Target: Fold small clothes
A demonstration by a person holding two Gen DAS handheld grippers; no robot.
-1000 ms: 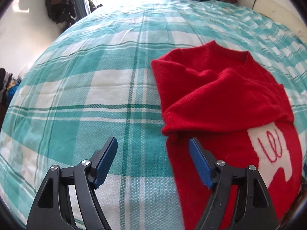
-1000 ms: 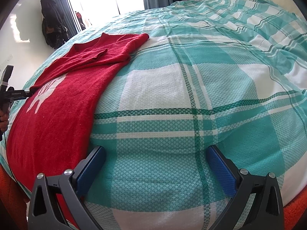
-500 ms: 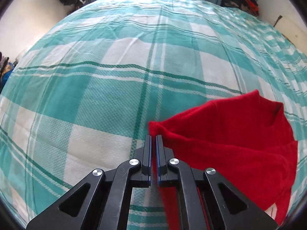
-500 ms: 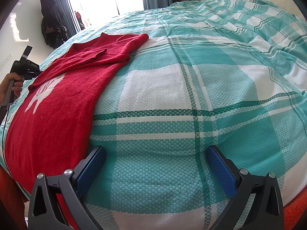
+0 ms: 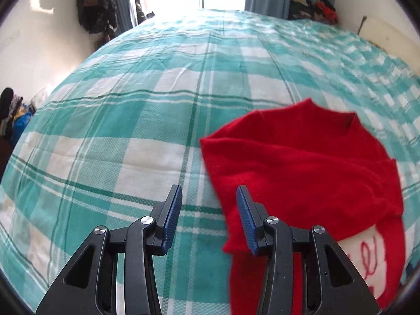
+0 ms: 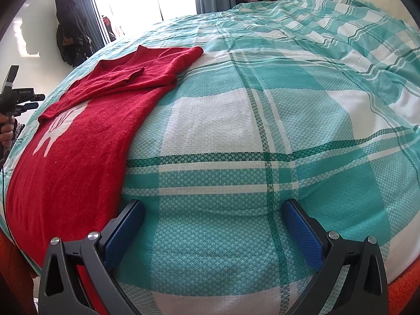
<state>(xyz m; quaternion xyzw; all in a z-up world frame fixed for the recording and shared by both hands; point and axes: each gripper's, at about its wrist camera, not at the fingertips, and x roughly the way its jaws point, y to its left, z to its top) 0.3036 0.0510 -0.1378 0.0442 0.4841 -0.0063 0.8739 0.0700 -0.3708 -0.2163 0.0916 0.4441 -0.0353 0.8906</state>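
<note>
A small red sweater (image 5: 302,168) with a white motif lies flat on the teal plaid bedspread (image 5: 157,120), both sleeves folded across its chest. My left gripper (image 5: 208,219) is open and empty, hovering just left of the sweater's left edge. The sweater also shows in the right wrist view (image 6: 86,141), stretching toward the bed's near edge. My right gripper (image 6: 212,228) is wide open and empty over bare bedspread (image 6: 262,131), to the right of the sweater's hem. The left gripper shows at the far left of the right wrist view (image 6: 18,97).
Dark clothes hang on the wall (image 5: 95,8) by the bright window. A pile of clothes (image 5: 315,9) sits beyond the bed's far corner. An orange blanket edge (image 6: 404,294) shows below the bed front.
My left gripper was shut on the sweater's left sleeve half a second ago; it has now let go, opened and drawn back. The sleeve lies folded across the chest. The right gripper has not moved.
</note>
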